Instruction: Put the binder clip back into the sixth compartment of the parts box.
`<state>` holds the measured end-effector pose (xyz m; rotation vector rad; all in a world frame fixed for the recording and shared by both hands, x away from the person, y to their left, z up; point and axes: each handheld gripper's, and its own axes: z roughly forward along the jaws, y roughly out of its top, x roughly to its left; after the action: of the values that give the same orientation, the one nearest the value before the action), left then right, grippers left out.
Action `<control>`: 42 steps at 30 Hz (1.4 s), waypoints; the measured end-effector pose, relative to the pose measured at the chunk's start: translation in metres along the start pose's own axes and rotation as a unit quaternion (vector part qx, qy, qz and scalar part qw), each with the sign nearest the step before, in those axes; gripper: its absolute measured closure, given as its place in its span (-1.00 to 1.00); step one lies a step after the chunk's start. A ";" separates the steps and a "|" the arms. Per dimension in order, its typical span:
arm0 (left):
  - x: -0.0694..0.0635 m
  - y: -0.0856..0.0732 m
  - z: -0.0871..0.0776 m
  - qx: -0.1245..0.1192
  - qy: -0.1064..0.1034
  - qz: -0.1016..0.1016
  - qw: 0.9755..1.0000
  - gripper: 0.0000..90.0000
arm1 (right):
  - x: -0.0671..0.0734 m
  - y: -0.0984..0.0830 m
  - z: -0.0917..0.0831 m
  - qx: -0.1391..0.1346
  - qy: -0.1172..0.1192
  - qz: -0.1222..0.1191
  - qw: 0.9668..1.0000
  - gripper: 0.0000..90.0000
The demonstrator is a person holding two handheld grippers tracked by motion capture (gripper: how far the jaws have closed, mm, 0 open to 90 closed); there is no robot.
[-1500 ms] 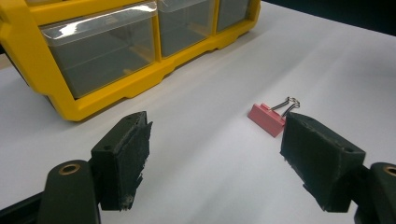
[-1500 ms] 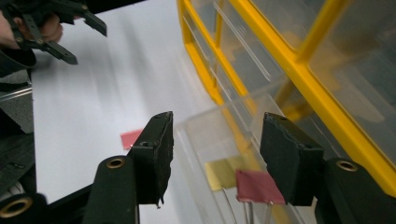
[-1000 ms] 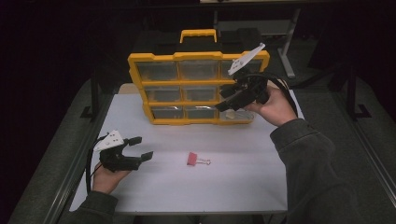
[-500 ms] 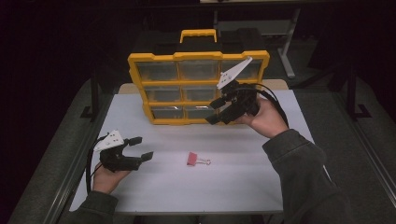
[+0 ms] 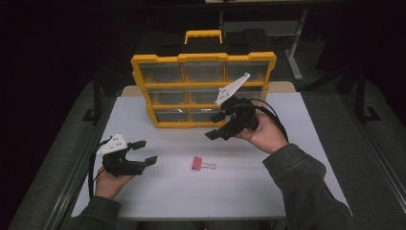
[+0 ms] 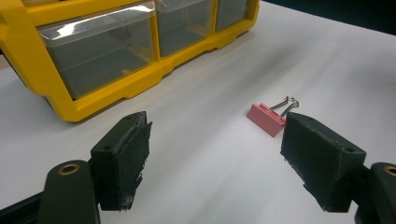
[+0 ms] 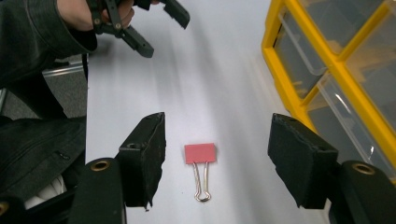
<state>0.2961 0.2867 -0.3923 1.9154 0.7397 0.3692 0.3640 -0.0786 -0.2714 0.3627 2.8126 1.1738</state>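
Small red binder clip (image 5: 197, 163) with wire loops, flat on smooth white table (image 5: 287, 191); yellow plastic drawer organizer (image 5: 203, 91) behind. Left gripper (image 5: 141, 152) and right gripper (image 5: 215, 125) both spread wide, empty.

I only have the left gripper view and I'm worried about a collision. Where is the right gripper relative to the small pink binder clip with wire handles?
Observer: In the high view, the right gripper is held in front of the yellow plastic drawer organizer. It is on the far side of the small pink binder clip and apart from it.
Operator: Are its jaws open?
Observer: Yes. The right gripper view shows them wide apart with the clip framed between them and nothing held.
Operator: What's on top of the organizer?
Observer: A yellow carry handle, seen in the high view.
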 end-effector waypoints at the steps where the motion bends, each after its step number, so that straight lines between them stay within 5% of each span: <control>1: 0.000 0.000 0.000 0.000 0.000 -0.002 1.000 -0.49 | 0.002 -0.001 0.002 0.000 0.000 -0.004 1.000 -0.21; 22: 0.001 0.000 0.000 0.002 0.000 0.003 1.000 -0.49 | 0.023 -0.029 0.063 0.019 0.024 0.001 1.000 -0.23; 42: 0.001 -0.001 -0.001 0.006 0.000 0.000 1.000 -0.49 | 0.016 -0.054 0.113 0.063 0.012 0.023 0.998 -0.26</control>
<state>0.2961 0.2878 -0.3928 1.9268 0.7420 0.3652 0.3559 -0.0329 -0.3889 0.4269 2.9223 1.0168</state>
